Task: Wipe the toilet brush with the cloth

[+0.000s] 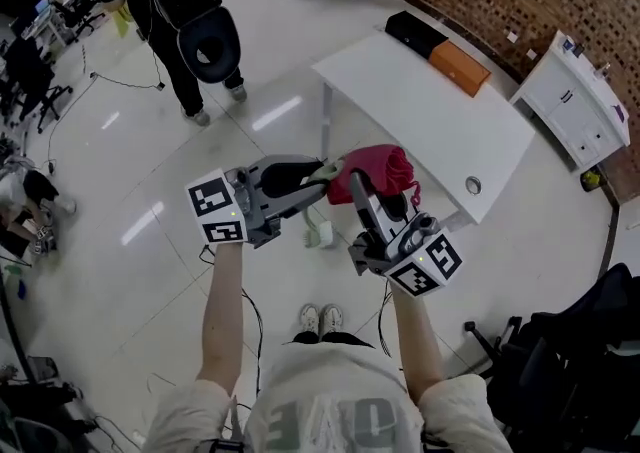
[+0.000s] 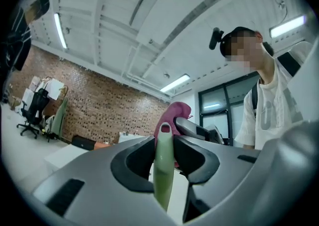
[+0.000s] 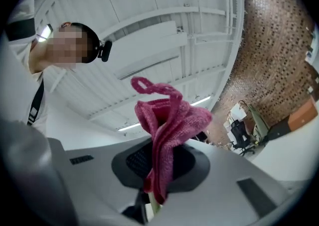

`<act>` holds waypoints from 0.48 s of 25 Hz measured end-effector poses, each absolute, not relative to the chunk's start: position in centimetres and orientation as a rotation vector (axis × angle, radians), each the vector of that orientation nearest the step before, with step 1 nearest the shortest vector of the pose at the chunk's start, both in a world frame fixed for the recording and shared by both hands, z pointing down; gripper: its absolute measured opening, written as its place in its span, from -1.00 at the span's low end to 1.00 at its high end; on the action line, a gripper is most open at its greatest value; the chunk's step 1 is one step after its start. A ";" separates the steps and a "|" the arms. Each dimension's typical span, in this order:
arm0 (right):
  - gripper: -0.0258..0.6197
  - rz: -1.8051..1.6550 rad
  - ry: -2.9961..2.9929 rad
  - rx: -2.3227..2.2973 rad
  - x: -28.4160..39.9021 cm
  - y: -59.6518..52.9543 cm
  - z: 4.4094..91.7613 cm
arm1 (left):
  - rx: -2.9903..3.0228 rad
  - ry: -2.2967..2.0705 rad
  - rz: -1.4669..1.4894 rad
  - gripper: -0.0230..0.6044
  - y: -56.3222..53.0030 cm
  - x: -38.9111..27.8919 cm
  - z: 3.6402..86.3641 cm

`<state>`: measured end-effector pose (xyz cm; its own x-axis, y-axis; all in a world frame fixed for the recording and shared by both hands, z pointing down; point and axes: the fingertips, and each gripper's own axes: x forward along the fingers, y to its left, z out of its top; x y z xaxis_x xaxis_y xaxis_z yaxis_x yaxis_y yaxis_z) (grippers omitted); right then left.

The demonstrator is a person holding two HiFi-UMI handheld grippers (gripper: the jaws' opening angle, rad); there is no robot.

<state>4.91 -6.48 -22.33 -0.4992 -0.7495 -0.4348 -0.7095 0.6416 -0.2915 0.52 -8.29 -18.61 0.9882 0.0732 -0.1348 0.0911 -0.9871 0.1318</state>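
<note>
Both grippers are raised close under the head camera. My left gripper [image 1: 322, 173] is shut on the pale green handle of the toilet brush [image 2: 163, 167]. The handle's holed end [image 2: 165, 129] sticks out past the jaws. My right gripper [image 1: 358, 184] is shut on a pink-red cloth [image 1: 378, 169], which bunches above its jaws [image 3: 167, 120]. The cloth [image 2: 172, 114] hangs right beside the handle's end. A white and pale green part [image 1: 318, 233] shows below the grippers; I cannot tell whether it is the brush head.
A white table [image 1: 430, 111] stands ahead with a black box [image 1: 415, 33] and an orange box [image 1: 460, 68] on it. A person [image 1: 195, 21] stands at the far left. A white cabinet [image 1: 575, 101] is at the right, black chairs [image 1: 570, 361] at lower right.
</note>
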 end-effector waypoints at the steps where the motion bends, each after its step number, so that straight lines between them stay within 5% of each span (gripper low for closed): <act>1: -0.82 -0.103 2.319 -1.128 4.8 -6.4 -22.6 | 3.015 0.115 -0.198 -0.53 -8.2 0.3 -19.4; 12: -0.82 -0.168 2.360 -1.042 0.0 -6.6 -21.7 | 3.089 0.167 -0.272 -0.53 -7.1 0.0 -25.7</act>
